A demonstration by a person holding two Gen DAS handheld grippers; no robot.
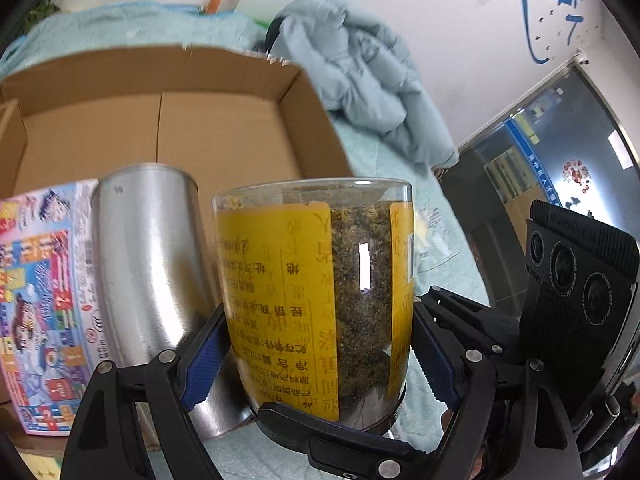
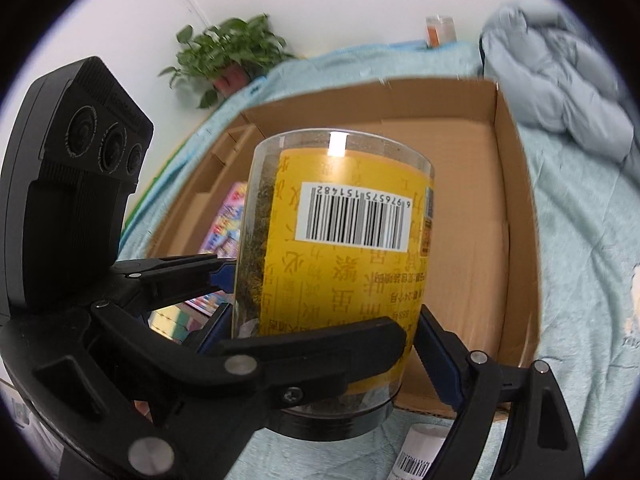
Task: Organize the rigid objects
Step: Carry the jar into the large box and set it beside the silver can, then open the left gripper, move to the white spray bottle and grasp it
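- Both grippers clamp one clear jar (image 1: 316, 300) with a yellow label, jaws wide around its sides: left gripper (image 1: 320, 356), right gripper (image 2: 324, 344).
- Jar fills frame centre, upside down, before the cardboard box (image 2: 504, 184).
- A steel can (image 1: 148, 272) and colourful carton (image 1: 40, 300) already sit inside.
- The jar is not yet placed; a small white bottle (image 2: 420, 456) waits outside.

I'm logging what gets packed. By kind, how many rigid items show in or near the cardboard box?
Clear jars with yellow label: 1, clamped by both the left gripper and the right gripper
Steel cans: 1
Colourful printed boxes: 1
Small white bottles: 1
Total: 4
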